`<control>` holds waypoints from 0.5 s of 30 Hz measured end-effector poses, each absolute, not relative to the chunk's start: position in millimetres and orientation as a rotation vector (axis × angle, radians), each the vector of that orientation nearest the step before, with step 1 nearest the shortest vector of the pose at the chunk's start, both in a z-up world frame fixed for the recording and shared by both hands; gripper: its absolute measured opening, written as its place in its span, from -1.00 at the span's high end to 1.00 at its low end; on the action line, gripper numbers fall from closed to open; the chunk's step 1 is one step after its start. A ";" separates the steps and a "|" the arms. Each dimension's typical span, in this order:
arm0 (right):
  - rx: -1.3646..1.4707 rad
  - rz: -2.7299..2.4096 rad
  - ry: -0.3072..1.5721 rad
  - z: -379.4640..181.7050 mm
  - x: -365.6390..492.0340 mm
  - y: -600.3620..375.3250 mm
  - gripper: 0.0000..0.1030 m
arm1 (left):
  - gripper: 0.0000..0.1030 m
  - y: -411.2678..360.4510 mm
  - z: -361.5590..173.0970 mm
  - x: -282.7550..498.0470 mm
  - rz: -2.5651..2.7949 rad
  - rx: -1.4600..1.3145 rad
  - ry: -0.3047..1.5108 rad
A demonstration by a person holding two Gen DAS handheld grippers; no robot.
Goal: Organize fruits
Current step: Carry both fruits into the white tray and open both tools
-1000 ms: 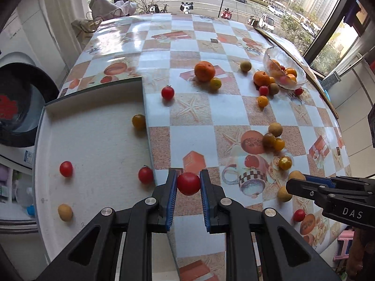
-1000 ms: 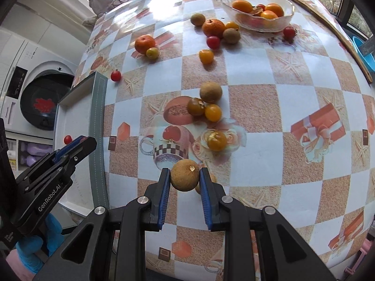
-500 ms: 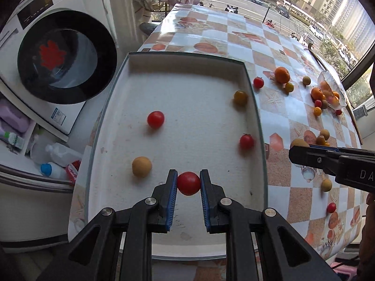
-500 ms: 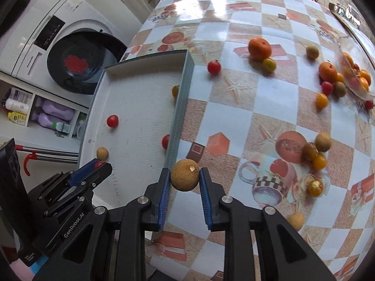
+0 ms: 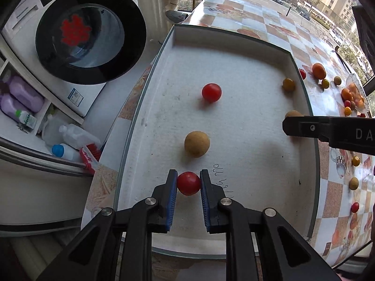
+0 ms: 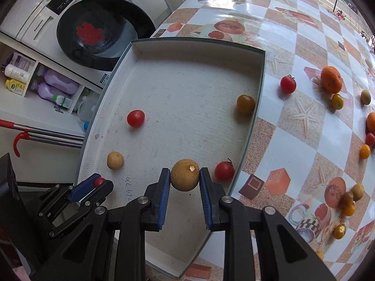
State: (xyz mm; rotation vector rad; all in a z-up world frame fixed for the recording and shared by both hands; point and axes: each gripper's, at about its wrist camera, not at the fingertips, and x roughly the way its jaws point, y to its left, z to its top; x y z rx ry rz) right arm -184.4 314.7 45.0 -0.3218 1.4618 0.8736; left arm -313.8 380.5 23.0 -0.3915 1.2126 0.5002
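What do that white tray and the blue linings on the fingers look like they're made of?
The tray looks like white foam board or felt-lined card: matte, grainy, scuffed floor, thin straight walls. I can't tell which. The blue pads on the fingers look like ridged rubber or soft plastic, with fine ribs along their edges.

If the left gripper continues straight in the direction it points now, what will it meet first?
Probably the white floor of the tray, just before the brown round fruit. The left gripper holds a red tomato; depth is uncertain.

We are seeing a washing machine (image 5: pixel 77 35) standing beyond the desk's left edge, with purple bottles (image 6: pixel 56 85) sitting on shelves beside it.
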 end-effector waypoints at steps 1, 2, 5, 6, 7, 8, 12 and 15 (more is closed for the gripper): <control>-0.330 0.873 1.462 43.8 -185.2 315.7 0.47 | 0.60 380.3 21.4 -312.9 0.498 -0.387 1.217; -0.337 0.871 1.463 41.5 -184.7 318.5 0.47 | 0.60 380.0 20.0 -312.5 0.496 -0.383 1.220; -0.356 0.863 1.464 35.2 -182.2 325.0 0.47 | 0.60 378.6 16.7 -311.9 0.498 -0.377 1.229; -0.359 0.860 1.464 33.3 -181.0 326.4 0.47 | 0.59 378.5 15.5 -311.4 0.499 -0.374 1.235; -0.363 0.858 1.465 31.1 -179.9 328.1 0.47 | 0.59 378.8 14.6 -310.8 0.497 -0.374 1.242; -0.366 0.854 1.464 29.4 -179.1 329.1 0.47 | 0.59 378.8 14.2 -310.6 0.497 -0.373 1.243; -0.380 0.839 1.482 20.5 -177.5 332.4 0.46 | 0.58 375.9 14.2 -308.9 0.489 -0.347 1.250; -0.390 0.843 1.476 18.2 -178.5 335.7 0.46 | 0.53 374.0 14.1 -307.6 0.479 -0.323 1.257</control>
